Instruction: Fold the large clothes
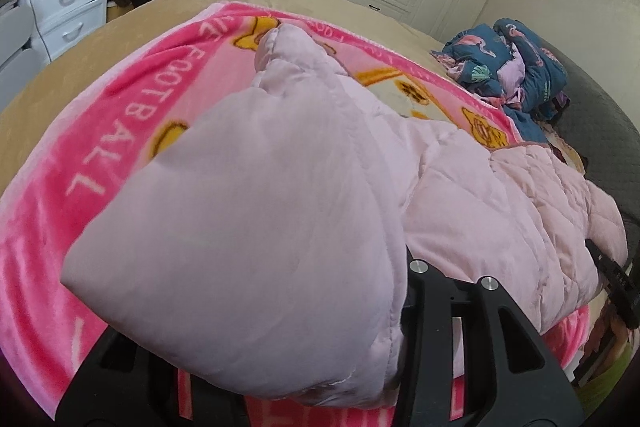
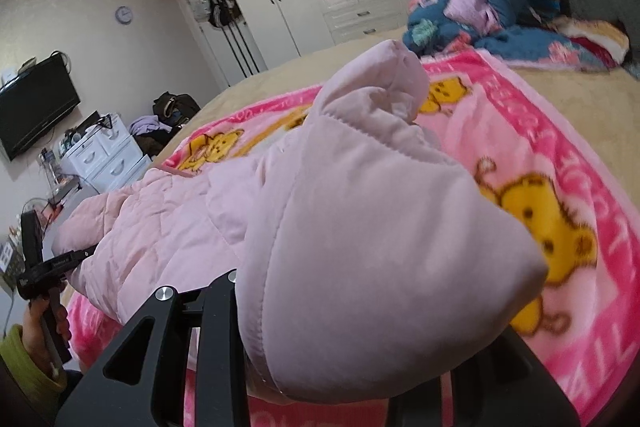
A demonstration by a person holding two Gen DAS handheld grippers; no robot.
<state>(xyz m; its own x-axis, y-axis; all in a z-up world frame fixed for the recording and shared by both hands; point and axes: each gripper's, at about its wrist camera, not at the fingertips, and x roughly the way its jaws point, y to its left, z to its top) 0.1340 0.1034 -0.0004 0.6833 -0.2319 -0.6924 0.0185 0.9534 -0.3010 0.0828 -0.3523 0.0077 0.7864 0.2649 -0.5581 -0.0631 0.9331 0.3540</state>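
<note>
My left gripper is clamped on a thick fold of the pale pink quilted jacket, and my right gripper pinches another fold of it. The jacket lies stretched between them across the pink cartoon-bear blanket on the bed. The padding hides my fingertips, so the pinch points are probably near its corners.
</note>
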